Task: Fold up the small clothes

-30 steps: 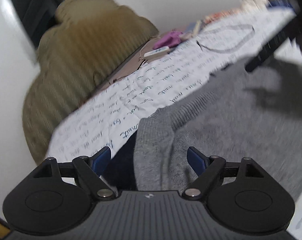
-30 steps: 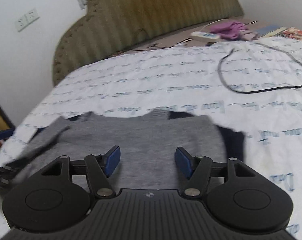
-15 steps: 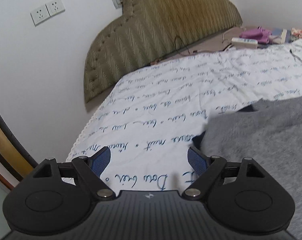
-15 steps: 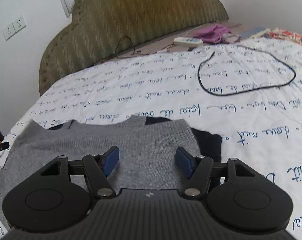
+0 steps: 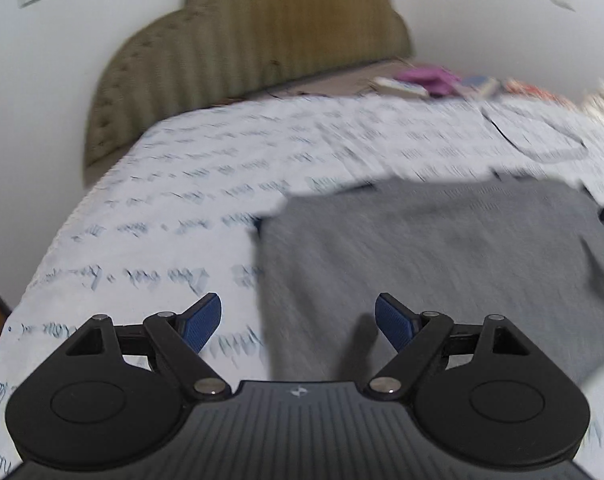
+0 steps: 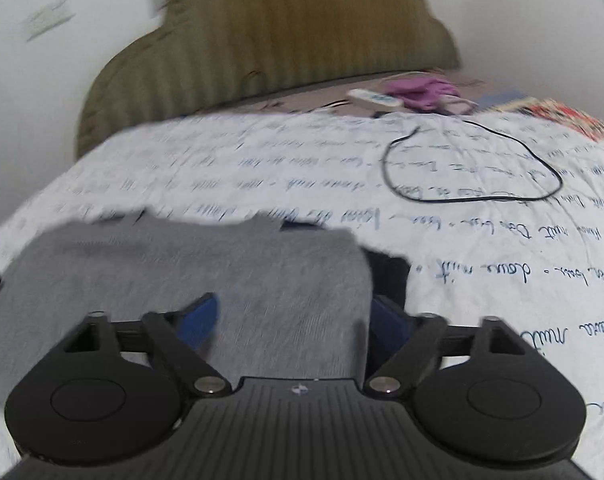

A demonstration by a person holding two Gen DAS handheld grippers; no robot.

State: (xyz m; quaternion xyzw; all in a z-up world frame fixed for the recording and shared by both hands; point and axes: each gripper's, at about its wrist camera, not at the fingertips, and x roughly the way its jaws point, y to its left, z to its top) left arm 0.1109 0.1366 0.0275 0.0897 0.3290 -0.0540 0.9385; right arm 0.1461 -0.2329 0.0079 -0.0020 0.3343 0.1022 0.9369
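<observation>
A small grey knit sweater [image 5: 441,248] lies flat on the bed, with a dark navy layer showing at its edges. It also shows in the right wrist view [image 6: 190,272]. My left gripper [image 5: 298,322] is open and empty, low over the sweater's left edge. My right gripper [image 6: 296,320] is open and empty, low over the sweater's right edge, where the navy part [image 6: 385,276] sticks out. Both views are blurred by motion.
The bed has a white sheet with blue script [image 6: 481,256] and an olive padded headboard [image 6: 262,40]. A black cable loop [image 6: 473,168] lies on the sheet at the right. A power strip [image 6: 375,98] and purple cloth [image 6: 419,90] sit by the headboard.
My left gripper has swung right, back over the sweater's left edge. My right gripper has shifted right to the sweater's right edge. Both stay open.
</observation>
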